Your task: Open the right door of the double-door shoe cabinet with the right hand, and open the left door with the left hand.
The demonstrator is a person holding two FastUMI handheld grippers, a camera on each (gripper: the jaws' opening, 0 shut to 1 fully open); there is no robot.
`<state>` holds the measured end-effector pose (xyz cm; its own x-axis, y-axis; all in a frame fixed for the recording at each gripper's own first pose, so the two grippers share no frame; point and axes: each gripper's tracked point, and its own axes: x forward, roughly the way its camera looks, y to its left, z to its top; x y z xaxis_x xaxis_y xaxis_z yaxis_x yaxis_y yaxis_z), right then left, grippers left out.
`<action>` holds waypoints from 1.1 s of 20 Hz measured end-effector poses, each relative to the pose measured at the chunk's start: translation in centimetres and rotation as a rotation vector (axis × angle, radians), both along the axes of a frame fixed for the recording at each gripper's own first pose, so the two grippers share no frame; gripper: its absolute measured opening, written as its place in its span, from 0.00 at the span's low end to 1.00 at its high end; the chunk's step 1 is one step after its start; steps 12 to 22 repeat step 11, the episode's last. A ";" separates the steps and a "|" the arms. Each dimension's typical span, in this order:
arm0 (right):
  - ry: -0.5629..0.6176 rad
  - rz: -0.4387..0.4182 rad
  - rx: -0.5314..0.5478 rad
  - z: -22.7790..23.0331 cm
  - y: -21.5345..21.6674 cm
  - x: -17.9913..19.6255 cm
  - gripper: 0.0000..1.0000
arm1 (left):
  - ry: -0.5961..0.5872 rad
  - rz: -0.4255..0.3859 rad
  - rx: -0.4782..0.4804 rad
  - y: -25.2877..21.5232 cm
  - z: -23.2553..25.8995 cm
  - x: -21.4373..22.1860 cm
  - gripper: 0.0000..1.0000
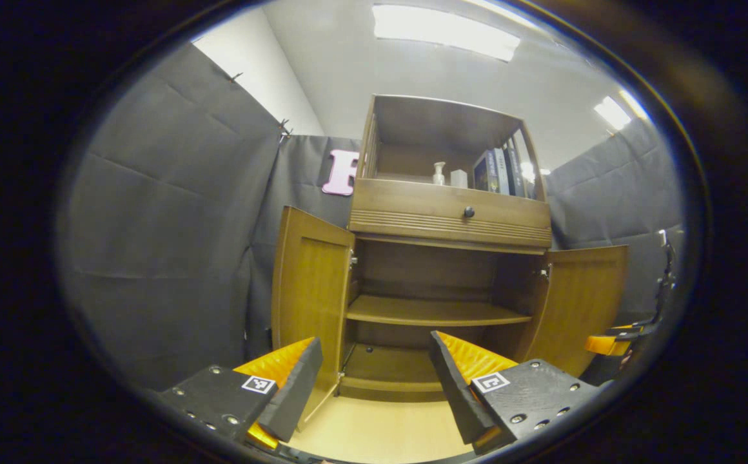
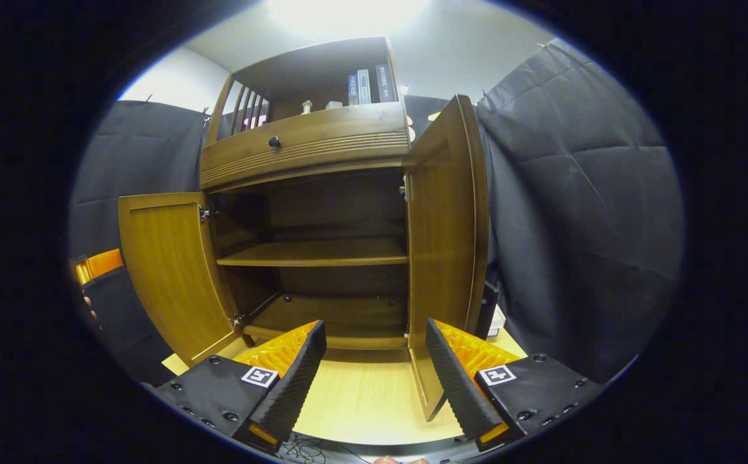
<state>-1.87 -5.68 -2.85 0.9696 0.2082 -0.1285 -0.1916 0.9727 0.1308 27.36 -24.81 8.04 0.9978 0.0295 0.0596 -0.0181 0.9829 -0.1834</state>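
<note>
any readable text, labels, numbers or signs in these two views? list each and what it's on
None can be read.
Upright dark books on the wooden shoe cabinet's top shelf: spine print too small and blurred in both views.
Square black-and-white marker tags on the left gripper and the right gripper: coded patterns, not words.
Small white pump bottle on that shelf: no label legible.

No words, brands or numbers could be read. The books (image 1: 500,171) on the cabinet's top shelf carried spine lettering too small to make out. Each pair of tongs bore small square black-and-white code markers (image 2: 259,376) (patterns, not text), as on the left tongs' marker (image 1: 491,382).
</note>
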 end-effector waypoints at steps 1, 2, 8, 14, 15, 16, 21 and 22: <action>-0.008 -0.006 -0.005 0.1 0.2 0.0 1.00 | 0.003 -0.016 -0.004 -1.0 -0.5 0.5 0.95; -0.010 -0.010 -0.012 0.2 0.4 0.1 0.97 | 0.013 -0.037 -0.013 -1.8 -1.1 0.8 0.95; -0.030 -0.057 -0.047 1.9 1.5 0.3 0.92 | 0.015 -0.081 0.039 -2.5 -2.1 2.2 0.94; -0.015 -0.081 -0.056 2.4 2.4 0.5 0.97 | -0.003 -0.060 0.094 -0.6 -2.9 2.9 0.94; -0.015 -0.081 -0.056 2.4 2.4 0.5 0.97 | -0.003 -0.060 0.094 -0.6 -2.9 2.9 0.94; -0.015 -0.081 -0.056 2.4 2.4 0.5 0.97 | -0.003 -0.060 0.094 -0.6 -2.9 2.9 0.94; -0.015 -0.081 -0.056 2.4 2.4 0.5 0.97 | -0.003 -0.060 0.094 -0.6 -2.9 2.9 0.94; -0.015 -0.081 -0.056 2.4 2.4 0.5 0.97 | -0.003 -0.060 0.094 -0.6 -2.9 2.9 0.94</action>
